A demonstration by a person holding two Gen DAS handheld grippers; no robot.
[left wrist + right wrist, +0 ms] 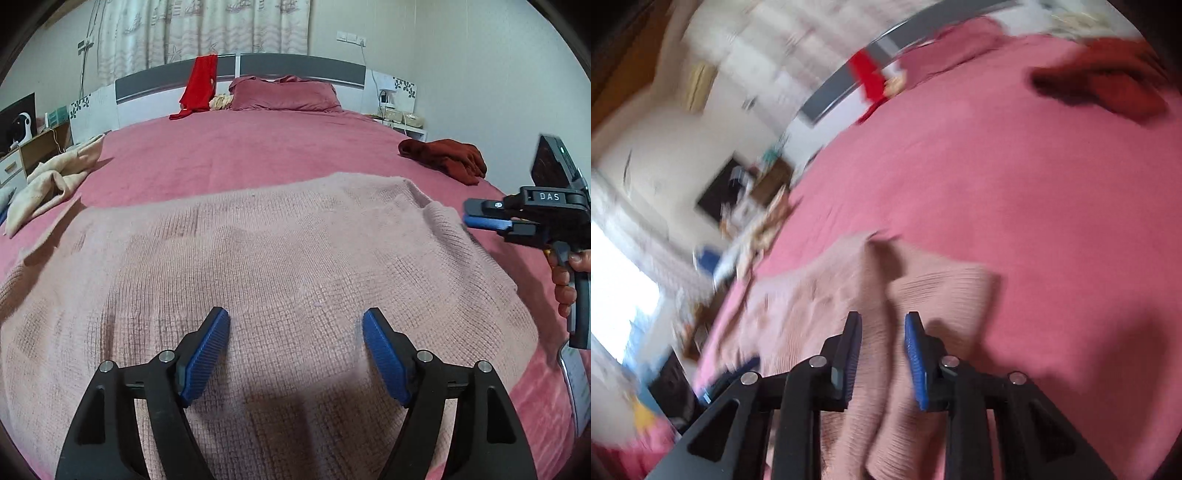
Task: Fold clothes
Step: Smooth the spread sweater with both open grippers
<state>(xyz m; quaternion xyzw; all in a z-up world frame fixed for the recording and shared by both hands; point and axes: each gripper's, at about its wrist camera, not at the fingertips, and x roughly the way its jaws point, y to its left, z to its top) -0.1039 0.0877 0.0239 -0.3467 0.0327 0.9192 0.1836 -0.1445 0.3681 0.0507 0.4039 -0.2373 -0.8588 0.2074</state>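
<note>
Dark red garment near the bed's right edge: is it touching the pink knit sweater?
Apart. The left wrist view shows a strip of bare bedspread between the dark red garment and the far edge of the pink knit sweater.

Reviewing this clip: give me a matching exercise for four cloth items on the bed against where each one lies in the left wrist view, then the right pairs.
Things:
1. pink knit sweater
2. bright red garment
3. dark red garment
4. beige garment

Places:
A. bunched at the bed's left edge
B. draped over the headboard, reaching down onto the bed
C. spread flat on the bed nearest the camera, under the open left gripper
D. crumpled near the bed's right edge, beyond the right gripper

Pairs: 1-C, 2-B, 3-D, 4-A
</note>
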